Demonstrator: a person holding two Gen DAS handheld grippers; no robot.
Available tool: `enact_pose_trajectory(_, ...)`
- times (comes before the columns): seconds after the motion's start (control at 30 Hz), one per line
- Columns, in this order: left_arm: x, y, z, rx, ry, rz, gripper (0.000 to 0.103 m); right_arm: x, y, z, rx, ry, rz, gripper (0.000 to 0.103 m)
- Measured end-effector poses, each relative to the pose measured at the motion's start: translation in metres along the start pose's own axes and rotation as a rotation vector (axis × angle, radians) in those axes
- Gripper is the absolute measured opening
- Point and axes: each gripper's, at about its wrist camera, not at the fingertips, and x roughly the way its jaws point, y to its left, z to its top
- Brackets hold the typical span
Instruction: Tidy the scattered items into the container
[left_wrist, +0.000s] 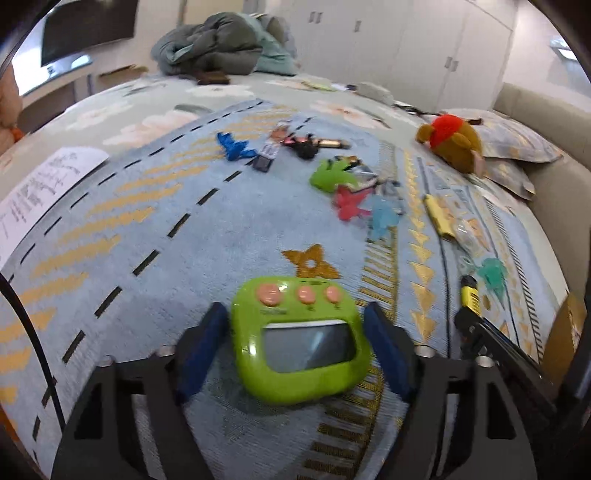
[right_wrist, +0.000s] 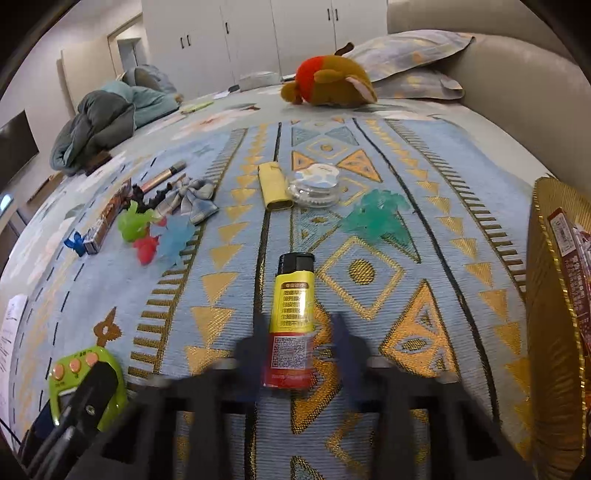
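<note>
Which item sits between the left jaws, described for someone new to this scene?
On the blue and gold patterned rug, nearest the left gripper, lies a lime green handheld toy. Its grey screen and three pink buttons distinguish it from the small rubbery figures farther off.

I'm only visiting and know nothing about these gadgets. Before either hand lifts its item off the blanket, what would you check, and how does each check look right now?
1. Green timer sits between the left gripper fingers: ok.
2. Left pads pressing on the timer: not ok, gaps show on both sides.
3. Yellow tube lies between the right gripper fingers: ok.
4. Right pads gripping the tube: cannot tell, the fingers are blurred.
5. Gold container within view for the drop: ok, at the right edge.
6. Other toys clear of both grippers: ok, the teal toy lies farther off.
</note>
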Motion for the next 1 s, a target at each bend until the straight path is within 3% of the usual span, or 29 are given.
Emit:
enact_pose_trajectory(0.1, -0.005, -0.001, -0.002, 0.028, -0.013, 0.002, 0.065, -0.007, -0.007, -0.002, 0.033, -0.016, 0.029, 0.022)
enact_pose_trajectory(0.13, -0.009, 0.001, -0.001, 0.020, -0.023, 0.003, 0.052, -0.012, -0.012, -0.005, 0.050, -0.023, 0.041, 0.022)
enact_pose_trajectory(0.23, -0.015, 0.016, 0.001, -0.029, -0.007, -0.049, 0.042, -0.029, -0.021, -0.015, 0.090, -0.039, 0.075, 0.022)
enact_pose_trajectory(0.4, -0.011, 0.029, 0.001, -0.076, 0.028, -0.118, 0.043, -0.054, -0.031, -0.039, 0.119, -0.048, 0.123, 0.022)
enact_pose_trajectory(0.53, -0.005, 0.019, 0.000, -0.082, 0.051, -0.094, 0.063, -0.047, -0.024, -0.054, 0.094, -0.022, 0.114, 0.022)
enact_pose_trajectory(0.67, -0.004, -0.003, -0.006, 0.001, 0.011, 0.057, 0.092, -0.042, -0.023, -0.052, 0.087, -0.016, 0.123, 0.022)
enact_pose_trajectory(0.73, -0.002, -0.005, -0.004, 0.004, 0.014, 0.108, 0.098, -0.041, -0.024, -0.051, 0.091, -0.019, 0.128, 0.022)
enact_pose_trajectory(0.8, -0.002, 0.002, 0.000, -0.024, 0.038, 0.088, 0.098, -0.040, -0.026, -0.051, 0.097, -0.021, 0.137, 0.022)
enact_pose_trajectory(0.9, -0.007, 0.026, 0.005, -0.172, 0.071, -0.087, 0.098, -0.040, -0.027, -0.052, 0.103, -0.023, 0.144, 0.022)
enact_pose_trajectory(1.0, -0.006, 0.029, 0.008, -0.221, 0.077, -0.107, 0.100, -0.040, -0.025, -0.054, 0.096, -0.027, 0.136, 0.022)
